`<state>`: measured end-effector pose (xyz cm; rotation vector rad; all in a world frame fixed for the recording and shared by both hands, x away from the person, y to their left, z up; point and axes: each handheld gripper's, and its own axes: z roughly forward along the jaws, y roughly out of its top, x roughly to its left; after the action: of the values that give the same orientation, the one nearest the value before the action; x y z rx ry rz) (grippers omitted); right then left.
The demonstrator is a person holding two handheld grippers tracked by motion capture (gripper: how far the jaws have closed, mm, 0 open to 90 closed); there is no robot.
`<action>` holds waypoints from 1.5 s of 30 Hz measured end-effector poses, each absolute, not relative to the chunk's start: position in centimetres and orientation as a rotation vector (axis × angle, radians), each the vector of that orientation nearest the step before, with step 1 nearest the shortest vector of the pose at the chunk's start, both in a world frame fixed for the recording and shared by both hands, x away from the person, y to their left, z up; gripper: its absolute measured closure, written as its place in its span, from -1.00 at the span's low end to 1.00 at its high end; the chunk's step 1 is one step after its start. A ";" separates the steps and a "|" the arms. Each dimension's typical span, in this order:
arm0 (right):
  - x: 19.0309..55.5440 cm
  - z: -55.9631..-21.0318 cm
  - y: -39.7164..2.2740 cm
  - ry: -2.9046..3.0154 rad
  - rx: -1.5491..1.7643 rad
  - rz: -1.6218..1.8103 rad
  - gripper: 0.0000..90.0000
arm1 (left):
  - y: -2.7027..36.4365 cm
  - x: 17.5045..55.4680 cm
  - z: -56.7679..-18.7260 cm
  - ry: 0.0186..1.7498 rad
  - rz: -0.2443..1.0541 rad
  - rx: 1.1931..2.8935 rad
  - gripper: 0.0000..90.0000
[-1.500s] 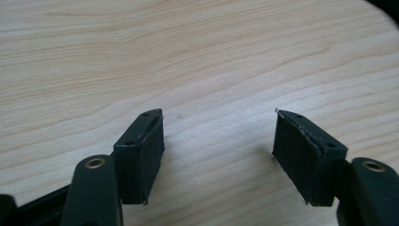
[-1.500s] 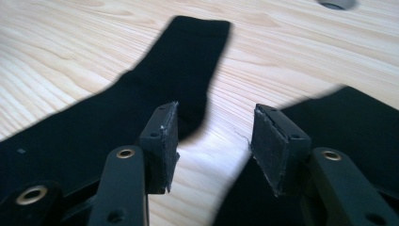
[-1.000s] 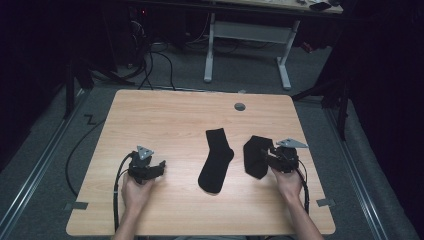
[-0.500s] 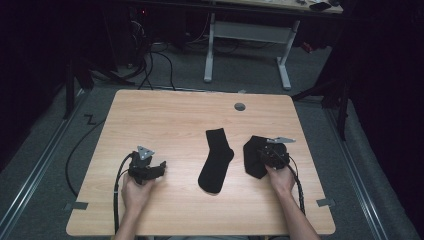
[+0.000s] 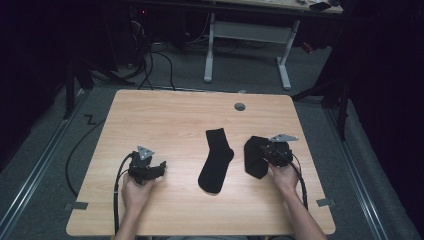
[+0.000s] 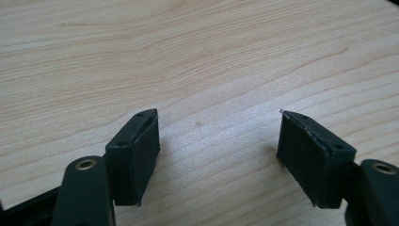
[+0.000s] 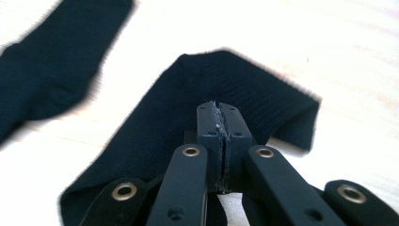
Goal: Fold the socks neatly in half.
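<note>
Two black socks lie on a pale wooden table (image 5: 175,125), its grain running in long, soft streaks and its corners rounded. Near the top edge of the tabletop sits a small grey round cap (image 5: 240,106). Just right of the frame's centre, the flat sock (image 5: 216,160) stretches lengthwise — a narrow cuff at the upper end, a wider rounded foot at the lower end. To its right, apart from it, the second sock (image 5: 253,156) is bunched into a shorter, folded shape; its knit shows fine ribbing in the right gripper view, where the cloth (image 7: 197,103) rises in a peaked fold.

At the right of the frame, the right gripper (image 5: 272,152) rests on that folded sock, its jaws pressed together with the dark fabric directly under and around them — whether cloth is pinched between them I cannot tell. At the lower left, the left gripper (image 5: 159,167) sits low over bare wood, its jaws spread wide, square rubbery pads (image 6: 146,155) facing each other with nothing between.
</note>
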<state>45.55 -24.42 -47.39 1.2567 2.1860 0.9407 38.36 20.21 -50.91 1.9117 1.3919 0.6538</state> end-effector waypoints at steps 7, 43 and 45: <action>44.6 -44.1 -24.3 2.166 1.156 0.968 0.97 | 20.2 38.4 -50.9 1.394 0.657 1.909 -0.33; 40.5 -36.1 -19.3 2.184 0.796 1.226 0.97 | 20.2 38.5 -50.9 1.420 0.669 1.888 -0.29; 40.3 -35.9 -19.0 2.195 0.787 1.266 0.97 | 20.2 38.5 -50.9 1.421 0.669 1.888 -0.28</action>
<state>40.30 -18.95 -35.90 0.7866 2.1948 1.2655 38.52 20.16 -50.92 1.8878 1.4206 0.6693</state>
